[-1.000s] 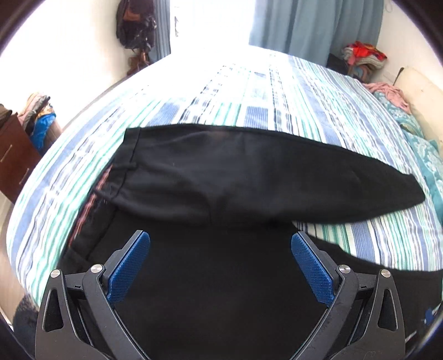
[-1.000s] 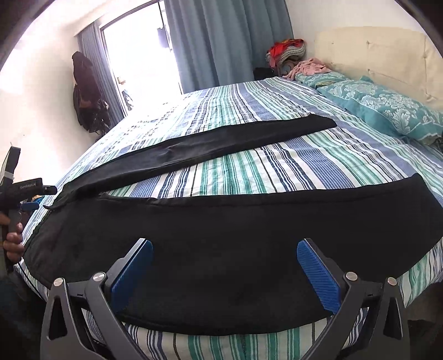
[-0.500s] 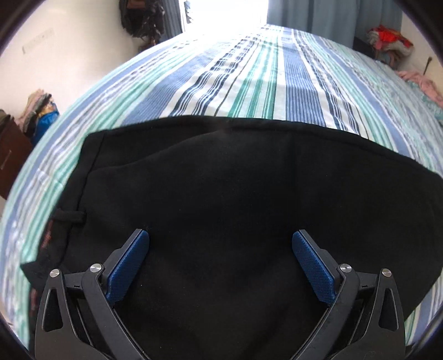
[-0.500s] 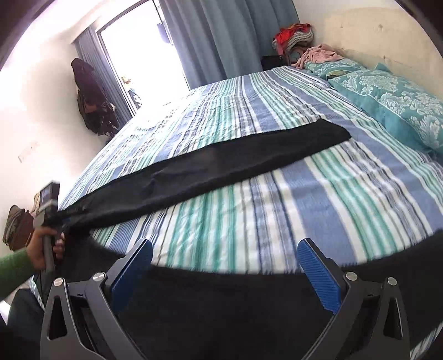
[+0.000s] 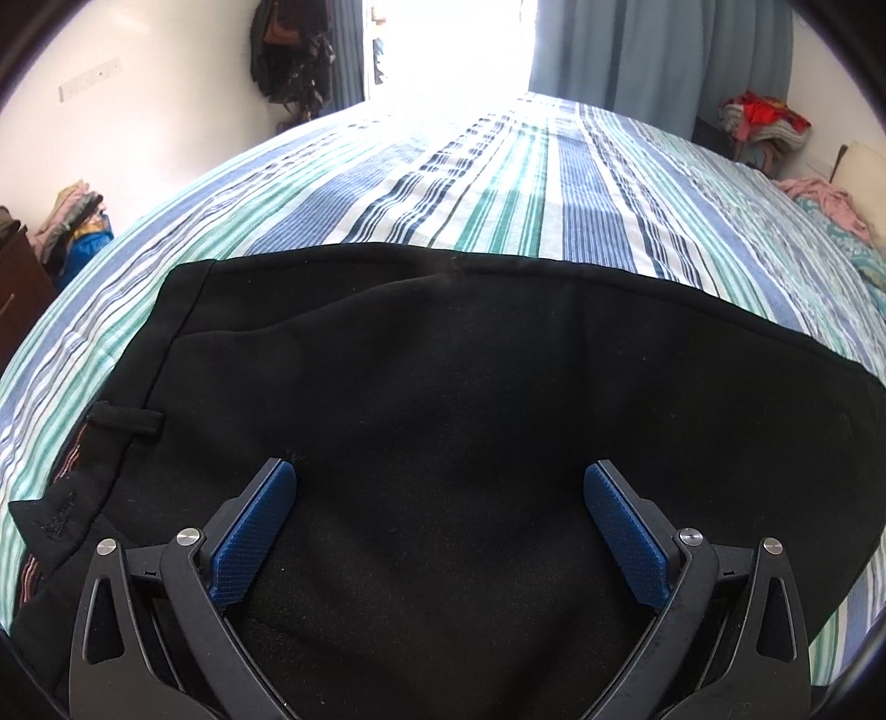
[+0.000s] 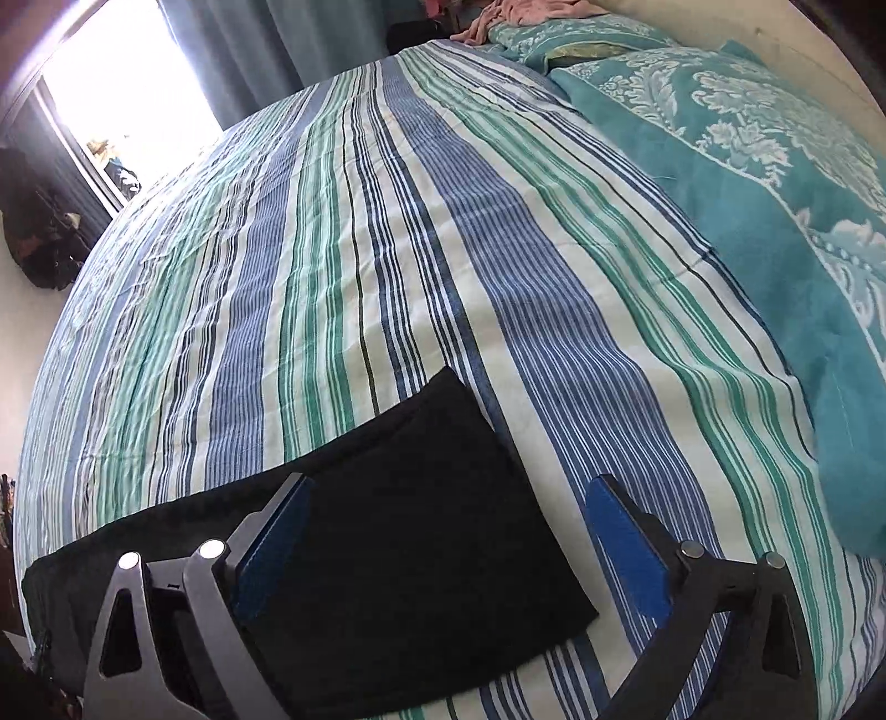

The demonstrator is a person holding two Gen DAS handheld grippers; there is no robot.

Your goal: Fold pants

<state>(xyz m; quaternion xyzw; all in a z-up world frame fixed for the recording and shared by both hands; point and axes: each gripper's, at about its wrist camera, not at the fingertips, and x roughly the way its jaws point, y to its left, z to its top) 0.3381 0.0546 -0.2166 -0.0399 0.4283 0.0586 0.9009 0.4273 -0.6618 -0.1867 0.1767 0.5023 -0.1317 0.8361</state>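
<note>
Black pants lie flat on the striped bed, one leg laid over the other. In the left wrist view the waistband with a belt loop is at the left. My left gripper is open and empty, low over the seat of the pants. In the right wrist view the leg ends lie stacked with a square hem. My right gripper is open and empty just above them, its left finger over the cloth and its right finger over the bedsheet.
Teal patterned pillows lie to the right of the leg ends. Clothes are piled at the far corner and on a dresser at the left. Bags hang on the wall by the bright doorway.
The pants' two legs, spread apart a second ago, now lie one over the other. My right gripper has swung to the leg ends. My left gripper has shifted slightly over the seat.
</note>
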